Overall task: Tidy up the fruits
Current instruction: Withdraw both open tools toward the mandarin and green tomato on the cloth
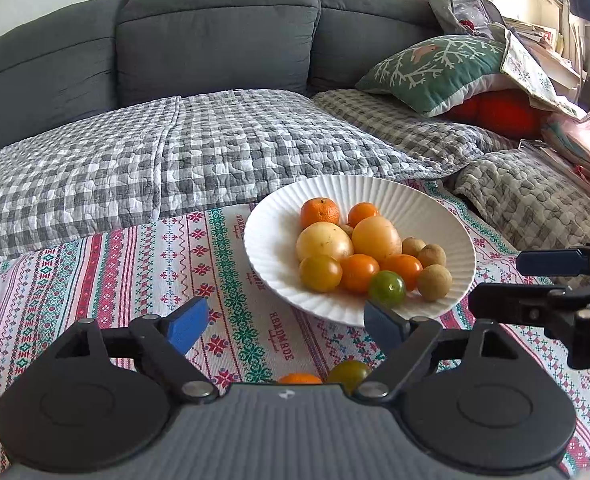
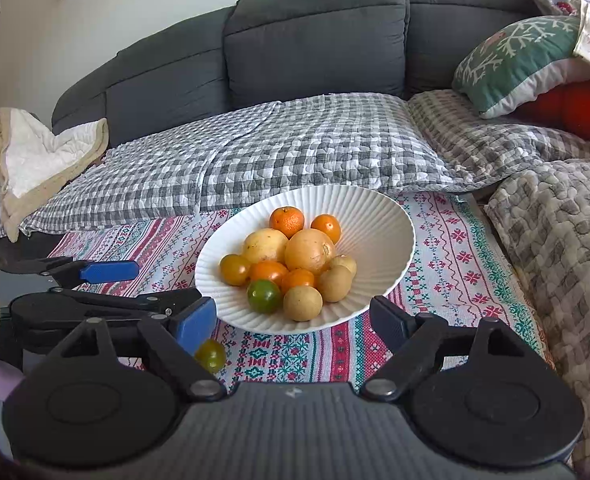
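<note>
A white ribbed bowl stands on a patterned cloth and holds mandarins, two large yellow fruits, orange and yellow tomatoes, a green tomato and several brown longans. My left gripper is open just in front of the bowl. Below it on the cloth lie an orange fruit and a green-yellow tomato, untouched by its pads. My right gripper is open at the bowl's near rim, with nothing between its fingers.
The patterned cloth covers a low surface before a grey sofa with checked quilts. A green cushion and clutter lie at the right, a white blanket at the left. Each gripper shows in the other's view.
</note>
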`<control>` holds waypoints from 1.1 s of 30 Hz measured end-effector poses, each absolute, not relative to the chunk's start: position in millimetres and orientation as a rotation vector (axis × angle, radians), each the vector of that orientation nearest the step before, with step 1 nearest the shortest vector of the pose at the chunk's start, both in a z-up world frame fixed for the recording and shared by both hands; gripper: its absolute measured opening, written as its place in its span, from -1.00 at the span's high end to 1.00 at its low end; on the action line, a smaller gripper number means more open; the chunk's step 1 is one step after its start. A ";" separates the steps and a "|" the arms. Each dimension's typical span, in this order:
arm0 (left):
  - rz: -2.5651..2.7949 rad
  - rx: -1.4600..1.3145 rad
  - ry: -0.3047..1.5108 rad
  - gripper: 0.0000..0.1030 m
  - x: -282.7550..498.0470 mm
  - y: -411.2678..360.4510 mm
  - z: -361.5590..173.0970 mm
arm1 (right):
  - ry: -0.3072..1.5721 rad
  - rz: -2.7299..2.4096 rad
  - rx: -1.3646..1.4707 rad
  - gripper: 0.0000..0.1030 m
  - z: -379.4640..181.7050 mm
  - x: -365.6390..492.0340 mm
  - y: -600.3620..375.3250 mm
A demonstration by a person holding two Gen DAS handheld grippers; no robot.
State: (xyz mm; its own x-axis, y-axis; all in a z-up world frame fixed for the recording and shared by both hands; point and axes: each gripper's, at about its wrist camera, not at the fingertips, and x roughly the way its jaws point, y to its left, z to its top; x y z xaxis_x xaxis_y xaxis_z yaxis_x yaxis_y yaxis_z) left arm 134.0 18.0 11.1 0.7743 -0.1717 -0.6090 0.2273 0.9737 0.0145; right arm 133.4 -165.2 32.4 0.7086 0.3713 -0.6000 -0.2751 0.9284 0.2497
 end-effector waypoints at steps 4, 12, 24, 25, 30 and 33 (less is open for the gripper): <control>-0.194 0.076 0.672 -0.64 119.8 22.3 12.6 | 0.708 0.365 0.118 -0.71 35.6 122.5 -164.1; -0.167 0.073 0.712 -0.85 96.4 26.8 11.9 | 0.710 0.363 0.093 -0.92 41.5 105.5 -166.0; -0.153 0.103 0.760 -0.85 73.1 40.2 -1.6 | 0.733 0.351 0.022 -0.99 34.6 86.3 -169.1; -0.150 0.108 0.761 -0.85 71.7 41.5 -2.4 | 0.733 0.352 0.013 -0.99 34.3 84.7 -169.6; -0.127 0.100 0.779 -0.85 72.3 48.4 -6.2 | 0.734 0.344 -0.012 -0.99 32.5 80.9 -172.8; -0.123 0.065 0.786 -0.85 73.6 52.8 -6.5 | 0.735 0.340 -0.015 -0.99 31.6 80.2 -174.1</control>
State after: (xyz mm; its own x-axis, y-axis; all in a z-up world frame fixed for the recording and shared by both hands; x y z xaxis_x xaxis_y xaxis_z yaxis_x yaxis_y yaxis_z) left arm 73.6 52.8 -6.5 0.6998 -0.0856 -0.7092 0.1342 0.9909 0.0128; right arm 80.2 -174.1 31.6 0.6896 0.2982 -0.6600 -0.3089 0.9453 0.1044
